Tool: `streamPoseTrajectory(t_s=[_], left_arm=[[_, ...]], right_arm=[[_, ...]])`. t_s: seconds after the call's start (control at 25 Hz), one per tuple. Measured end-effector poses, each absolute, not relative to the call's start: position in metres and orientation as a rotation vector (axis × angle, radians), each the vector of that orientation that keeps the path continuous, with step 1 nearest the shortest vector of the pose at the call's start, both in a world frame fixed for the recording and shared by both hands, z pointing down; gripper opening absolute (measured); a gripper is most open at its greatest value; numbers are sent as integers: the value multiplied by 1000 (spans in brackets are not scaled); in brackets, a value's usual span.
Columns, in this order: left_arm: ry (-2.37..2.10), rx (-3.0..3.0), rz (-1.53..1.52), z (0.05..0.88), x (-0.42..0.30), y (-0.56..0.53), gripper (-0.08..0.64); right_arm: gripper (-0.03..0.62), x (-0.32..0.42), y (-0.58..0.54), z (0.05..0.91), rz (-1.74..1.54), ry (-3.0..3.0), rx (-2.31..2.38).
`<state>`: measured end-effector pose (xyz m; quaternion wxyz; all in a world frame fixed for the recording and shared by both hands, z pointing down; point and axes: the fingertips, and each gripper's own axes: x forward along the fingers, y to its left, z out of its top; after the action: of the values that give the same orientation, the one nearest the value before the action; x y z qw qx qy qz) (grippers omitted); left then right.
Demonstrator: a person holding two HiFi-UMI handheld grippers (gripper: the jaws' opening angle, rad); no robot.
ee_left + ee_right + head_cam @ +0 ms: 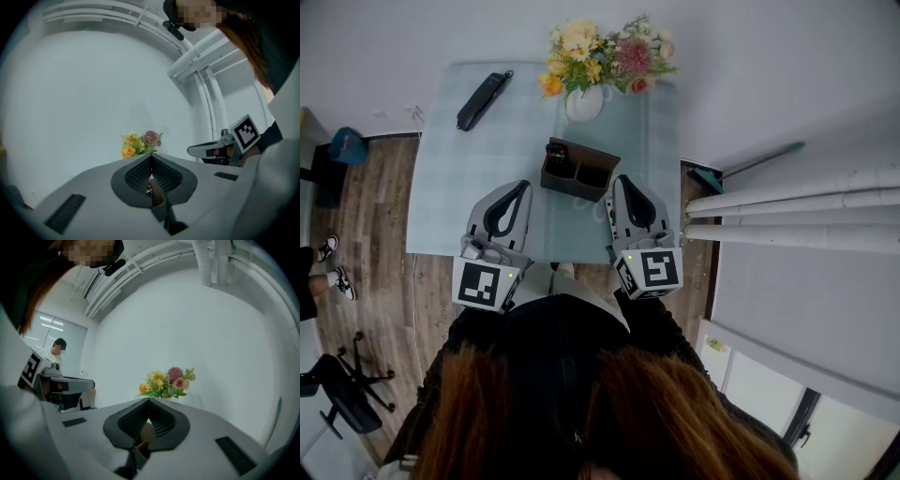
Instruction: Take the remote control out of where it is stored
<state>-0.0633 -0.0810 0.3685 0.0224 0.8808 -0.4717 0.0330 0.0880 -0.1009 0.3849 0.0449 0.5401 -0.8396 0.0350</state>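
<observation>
Remote: slim black remote control point(554, 154), upright in dark brown holder point(592, 174) on counter point(450, 187).
Handling: probably light, stiff, slick; I'd pinch its exposed top.
Grippers: my left gripper point(524, 186), right gripper point(619, 180) closed, empty.

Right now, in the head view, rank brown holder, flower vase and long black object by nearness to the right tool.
1. Brown holder, just left of the right tool.
2. Flower vase, beyond the holder.
3. Long black object, far-left corner.

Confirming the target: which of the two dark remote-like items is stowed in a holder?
The remote in the brown holder, left end; the longer black item lies flat on the table.
</observation>
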Motion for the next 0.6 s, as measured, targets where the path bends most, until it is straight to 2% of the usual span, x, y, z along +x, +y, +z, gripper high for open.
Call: streamPoseTrajectory(t_s=[0.6], left_arm=[[-1494, 2740, 107, 364, -66, -84, 5]], right_arm=[[15, 76, -82, 370, 62, -2617, 1585]])
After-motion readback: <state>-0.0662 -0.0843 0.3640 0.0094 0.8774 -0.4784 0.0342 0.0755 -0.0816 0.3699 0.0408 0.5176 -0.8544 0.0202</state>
